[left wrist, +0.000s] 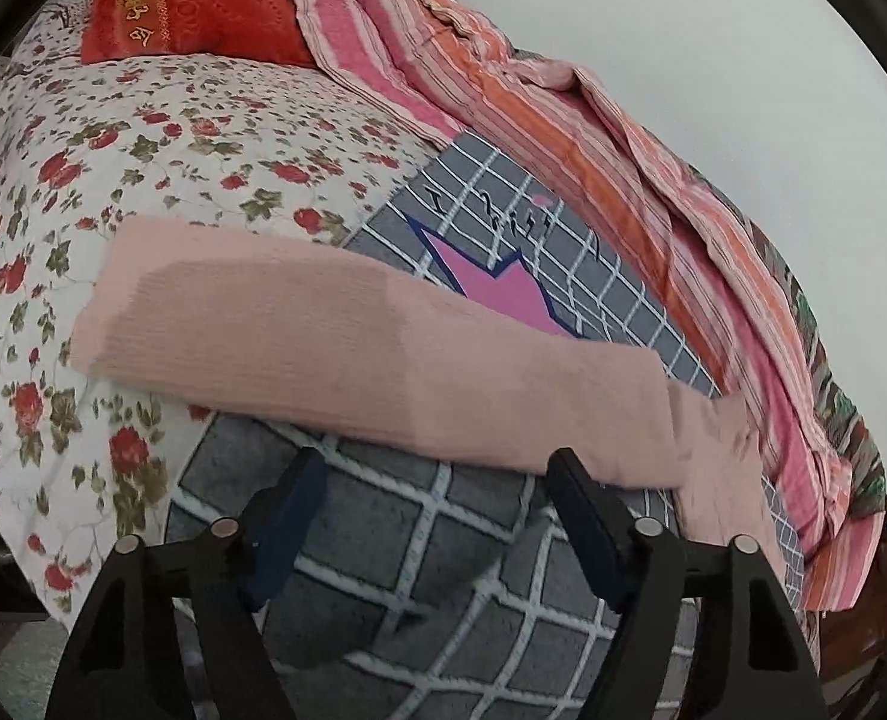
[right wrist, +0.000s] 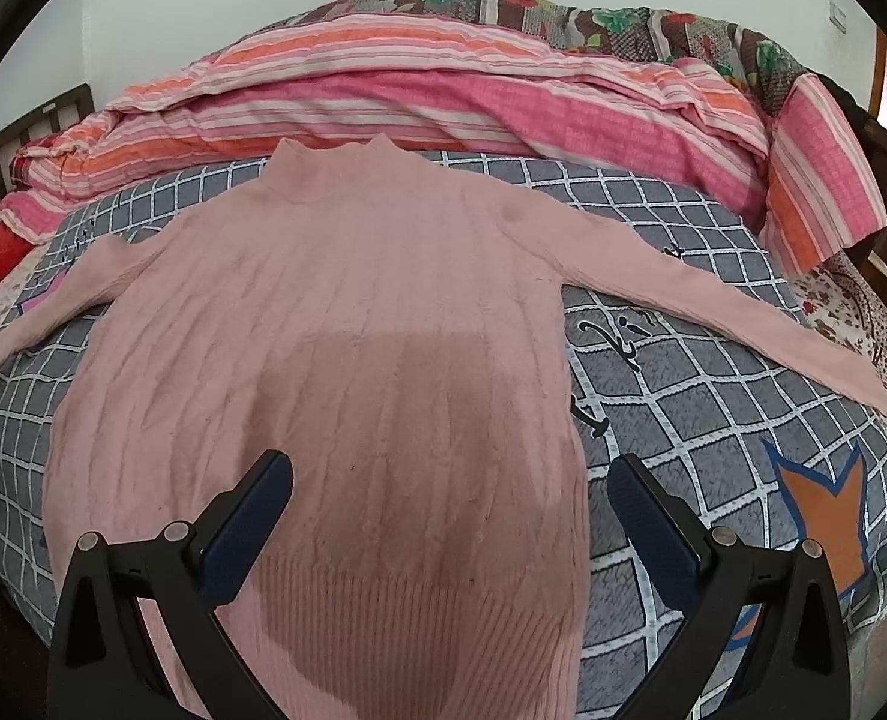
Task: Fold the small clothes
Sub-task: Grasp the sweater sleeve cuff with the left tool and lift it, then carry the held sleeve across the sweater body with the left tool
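Note:
A pink cable-knit sweater lies flat, face up, on a grey checked blanket, both sleeves spread out to the sides. My right gripper hovers open over the sweater's lower body near the ribbed hem, its right finger over the blanket beside the side edge. In the left wrist view one pink sleeve stretches across the blanket and onto the floral sheet. My left gripper stands open just short of that sleeve's near edge, with only blanket between its fingers.
A pink and orange striped quilt is bunched along the far side of the bed against a pale wall. A red pillow lies at the head, on a floral sheet. A dark bed frame shows at the left.

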### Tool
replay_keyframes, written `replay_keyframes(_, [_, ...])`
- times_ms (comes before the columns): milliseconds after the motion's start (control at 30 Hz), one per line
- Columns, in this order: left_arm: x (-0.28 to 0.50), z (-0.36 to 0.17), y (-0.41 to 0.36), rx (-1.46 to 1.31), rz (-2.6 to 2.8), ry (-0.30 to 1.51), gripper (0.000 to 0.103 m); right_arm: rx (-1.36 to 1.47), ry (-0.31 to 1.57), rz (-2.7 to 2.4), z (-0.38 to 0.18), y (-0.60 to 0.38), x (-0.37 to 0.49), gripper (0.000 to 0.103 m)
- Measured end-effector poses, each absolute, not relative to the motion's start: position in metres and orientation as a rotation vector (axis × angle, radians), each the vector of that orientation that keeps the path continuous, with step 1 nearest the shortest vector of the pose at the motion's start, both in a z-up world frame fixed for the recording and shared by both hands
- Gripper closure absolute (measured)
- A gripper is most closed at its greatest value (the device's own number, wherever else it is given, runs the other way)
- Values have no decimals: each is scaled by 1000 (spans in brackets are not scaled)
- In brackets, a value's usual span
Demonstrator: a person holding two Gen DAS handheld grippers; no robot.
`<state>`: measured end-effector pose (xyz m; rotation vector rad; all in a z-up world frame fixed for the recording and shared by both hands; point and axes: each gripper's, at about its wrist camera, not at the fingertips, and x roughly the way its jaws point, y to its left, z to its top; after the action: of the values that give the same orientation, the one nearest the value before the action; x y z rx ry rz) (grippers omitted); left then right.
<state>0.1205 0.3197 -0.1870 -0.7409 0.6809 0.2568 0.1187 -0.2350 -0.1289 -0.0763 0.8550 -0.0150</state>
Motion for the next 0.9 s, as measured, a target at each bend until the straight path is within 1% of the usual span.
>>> replay_keyframes(367, [139,-190,336,-724,359,679,64,-71,866,-15,-132,-239,128,0])
replay_keyframes(400, [140,-190,336,-712,380,680,65,-72,866,-16,-133,-239,128,0])
replay_keyframes(467, [142,-189,337,-682,419,677,75,-69,866,-18,-133,-242,129,0])
replay_keyframes(500, [143,-188,337,-670,431,676,79,-66,867,-19,-133,-244,129,0])
replay_keyframes(533, [144,-186,337,-651,451,676,85,-61,867,-19,-133,-245,130,0])
replay_keyframes(567, [144,-184,336,-642,458,673,90,-58,867,-19,-133,-247,130,0])
replay_keyframes(733, [144,-161,328,-594,468,626,94,-42,858,-18,-129,-256,130,0])
replay_keyframes(900, [151,-124,305,-514,440,576,95,-25,836,-12,-122,-268,126,0])
